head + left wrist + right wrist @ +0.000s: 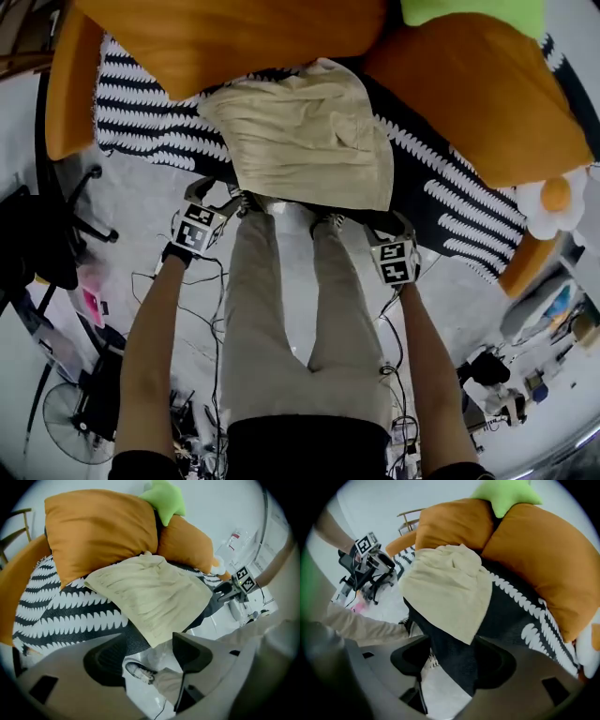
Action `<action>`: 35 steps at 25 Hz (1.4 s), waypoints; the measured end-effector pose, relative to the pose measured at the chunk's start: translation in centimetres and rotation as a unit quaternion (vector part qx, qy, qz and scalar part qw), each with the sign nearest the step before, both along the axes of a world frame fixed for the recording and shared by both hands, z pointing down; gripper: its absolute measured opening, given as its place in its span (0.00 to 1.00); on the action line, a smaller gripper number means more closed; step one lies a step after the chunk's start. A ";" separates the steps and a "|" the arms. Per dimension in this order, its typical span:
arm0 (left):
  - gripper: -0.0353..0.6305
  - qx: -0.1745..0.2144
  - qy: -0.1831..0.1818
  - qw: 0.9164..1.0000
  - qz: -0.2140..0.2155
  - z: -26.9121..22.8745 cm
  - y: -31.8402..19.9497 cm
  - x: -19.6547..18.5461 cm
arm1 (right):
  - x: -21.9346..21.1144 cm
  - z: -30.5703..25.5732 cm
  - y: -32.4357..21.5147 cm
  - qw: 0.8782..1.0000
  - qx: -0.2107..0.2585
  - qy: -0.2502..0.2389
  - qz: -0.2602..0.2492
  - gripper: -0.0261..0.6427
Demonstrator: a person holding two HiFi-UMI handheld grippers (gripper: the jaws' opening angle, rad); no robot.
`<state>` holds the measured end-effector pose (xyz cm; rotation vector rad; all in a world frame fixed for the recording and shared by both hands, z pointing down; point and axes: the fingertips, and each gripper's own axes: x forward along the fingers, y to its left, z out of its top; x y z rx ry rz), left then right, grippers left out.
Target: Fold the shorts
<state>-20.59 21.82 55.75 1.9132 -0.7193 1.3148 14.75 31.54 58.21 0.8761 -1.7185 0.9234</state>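
Head view shows us the shorts (309, 141), pale cream and folded into a rough rectangle, lying flat on a black-and-white patterned throw (155, 131) that covers the seat of an orange sofa (70, 89). Their near edge reaches the front of the seat, and one corner hangs just over it. Behind the shorts we see two big orange cushions (225, 37), the far edge of the cloth touching them, and a bright green pillow (473, 14) wedged between the cushions at the top. A white flower-shaped cushion (553, 202) with an orange centre sits at the sofa's right end. Below the seat edge, both tools point steeply down in front of the sofa. The left gripper (223, 199) is just off the shorts' near left corner, and in the left gripper view we find its jaws spread wide with nothing clamped, only a shoe (138, 671) and pale floor (140, 700) showing in the gap. The right gripper (382, 225) is near the right corner, and its own view shows its jaws apart too, framing the dark hanging edge of the throw without pressing on it. Between the two arms stand the person's beige trouser legs (281, 309). Further out lie loose cables (211, 309) and a floor fan (66, 422).
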 end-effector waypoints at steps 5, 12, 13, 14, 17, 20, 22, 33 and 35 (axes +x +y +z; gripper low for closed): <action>0.51 -0.006 -0.008 1.000 -0.014 5.9 4.3 1.5 | 2.8 2.9 -0.4 0.999 0.010 -0.003 -0.030 0.45; 0.46 0.010 0.001 0.999 -0.033 8.9 4.6 0.4 | -1.0 3.5 -1.6 0.996 0.043 0.004 -0.072 0.34; 0.44 0.012 0.003 0.999 -0.035 9.0 4.3 0.3 | -1.3 3.6 -1.9 0.996 0.048 0.005 -0.078 0.33; 0.42 0.012 0.006 0.999 -0.035 9.1 4.1 0.3 | -1.4 3.8 -2.2 0.995 0.052 0.006 -0.080 0.31; 0.21 0.020 0.017 0.999 -0.036 8.8 4.1 0.8 | -1.2 4.2 -2.1 0.996 0.045 0.011 -0.071 0.31; 0.11 0.022 0.030 0.998 -0.045 7.6 4.0 1.2 | -1.1 3.9 -1.7 0.996 0.041 0.028 -0.077 0.13; 0.09 0.024 0.041 0.998 -0.042 6.6 4.2 1.3 | -1.0 3.4 -1.9 0.995 0.046 0.038 -0.079 0.12; 0.09 -0.027 0.073 0.997 0.014 -6.0 9.8 1.7 | 1.8 -7.8 -2.8 0.993 0.085 0.024 -0.074 0.10; 0.09 -0.052 0.066 0.996 0.018 -8.1 11.0 1.5 | 1.6 -9.2 -1.5 0.995 0.053 0.013 -0.088 0.10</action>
